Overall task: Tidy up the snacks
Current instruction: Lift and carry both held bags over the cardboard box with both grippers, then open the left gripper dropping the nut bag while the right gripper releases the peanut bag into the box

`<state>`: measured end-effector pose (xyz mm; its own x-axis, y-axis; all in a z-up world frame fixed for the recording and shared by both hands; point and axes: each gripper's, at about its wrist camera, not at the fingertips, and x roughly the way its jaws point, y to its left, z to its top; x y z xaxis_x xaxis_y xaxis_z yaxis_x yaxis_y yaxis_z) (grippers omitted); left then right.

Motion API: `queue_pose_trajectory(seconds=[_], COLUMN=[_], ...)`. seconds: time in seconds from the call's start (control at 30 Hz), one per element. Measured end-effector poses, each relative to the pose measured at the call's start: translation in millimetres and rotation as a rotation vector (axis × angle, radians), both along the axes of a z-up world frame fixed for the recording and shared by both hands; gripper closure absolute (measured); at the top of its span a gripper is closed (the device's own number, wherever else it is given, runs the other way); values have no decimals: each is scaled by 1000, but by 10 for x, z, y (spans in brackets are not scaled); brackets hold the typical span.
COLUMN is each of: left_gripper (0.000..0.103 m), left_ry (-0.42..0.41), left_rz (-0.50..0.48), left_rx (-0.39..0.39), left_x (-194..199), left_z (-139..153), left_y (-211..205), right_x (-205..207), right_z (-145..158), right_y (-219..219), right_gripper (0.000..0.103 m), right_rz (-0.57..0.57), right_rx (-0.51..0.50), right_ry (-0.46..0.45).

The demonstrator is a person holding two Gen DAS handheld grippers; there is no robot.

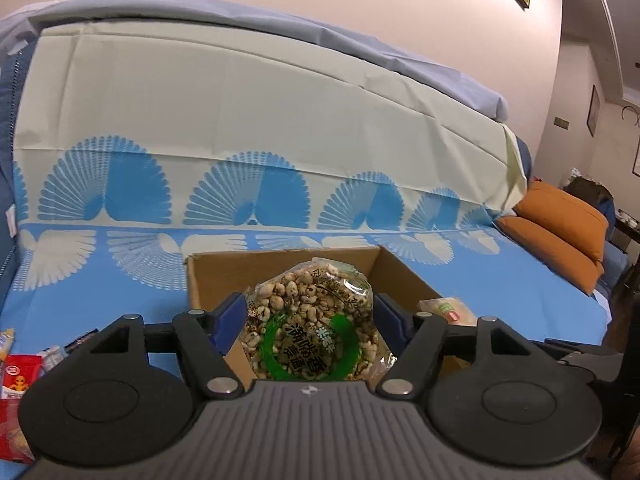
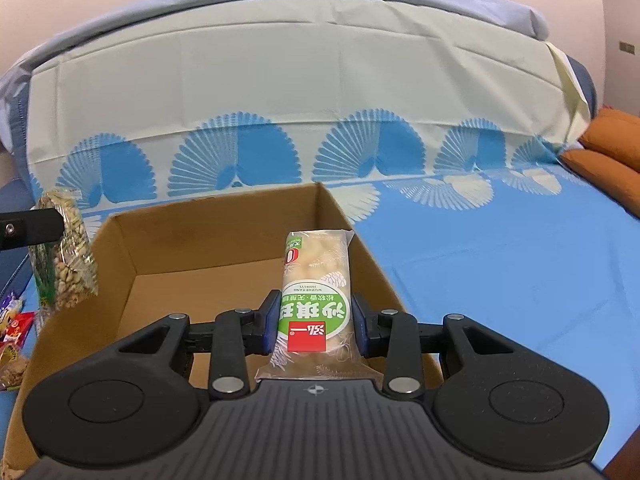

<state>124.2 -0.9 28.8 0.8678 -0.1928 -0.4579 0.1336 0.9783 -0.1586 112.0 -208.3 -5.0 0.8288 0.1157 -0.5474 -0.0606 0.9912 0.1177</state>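
Note:
My left gripper (image 1: 308, 316) is shut on a clear bag of puffed grain rounds with a green ring label (image 1: 310, 328), held above the near edge of an open cardboard box (image 1: 216, 268). My right gripper (image 2: 314, 322) is shut on a long pale snack pack with a green and red label (image 2: 316, 280), held over the same box (image 2: 224, 264), whose floor is bare. The left gripper's finger and its bag (image 2: 66, 256) show at the left of the right wrist view. The pale pack (image 1: 450, 310) shows to the right in the left wrist view.
The box sits on a sofa covered by a blue and cream fan-print cloth (image 1: 240, 128). Several loose snack packets (image 1: 18, 372) lie on the cloth left of the box, also in the right wrist view (image 2: 14, 336). Orange cushions (image 1: 560, 232) lie far right.

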Motion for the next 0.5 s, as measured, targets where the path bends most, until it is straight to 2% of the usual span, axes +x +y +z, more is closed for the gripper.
queue_pose_trajectory(seconds=[0.07, 0.13, 0.17, 0.2, 0.37, 0.47, 0.5], left_gripper=[29, 34, 54, 57, 57, 56, 52], left_ry=[-5, -10, -14, -10, -10, 7, 6], left_rz=[-9, -21, -35, -45, -72, -87, -91], left_rx=[1, 3, 0, 0, 29, 4, -6], left_x=[-3, -10, -14, -28, -12, -1, -7], left_z=[-7, -2, -3, 1, -91, -112, -100], left_y=[-39, -70, -91, -109, -196, -188, -177], right_x=[9, 8, 8, 5, 3, 2, 3], right_z=[-12, -10, -10, -8, 5, -2, -3], right_y=[2, 13, 22, 28, 32, 25, 25], right_gripper=[65, 65, 65, 65, 65, 65, 65], right_rz=[-4, -3, 0, 1, 0, 1, 2], right_rx=[4, 0, -2, -3, -4, -6, -5], right_ry=[5, 2, 0, -1, -3, 1, 4])
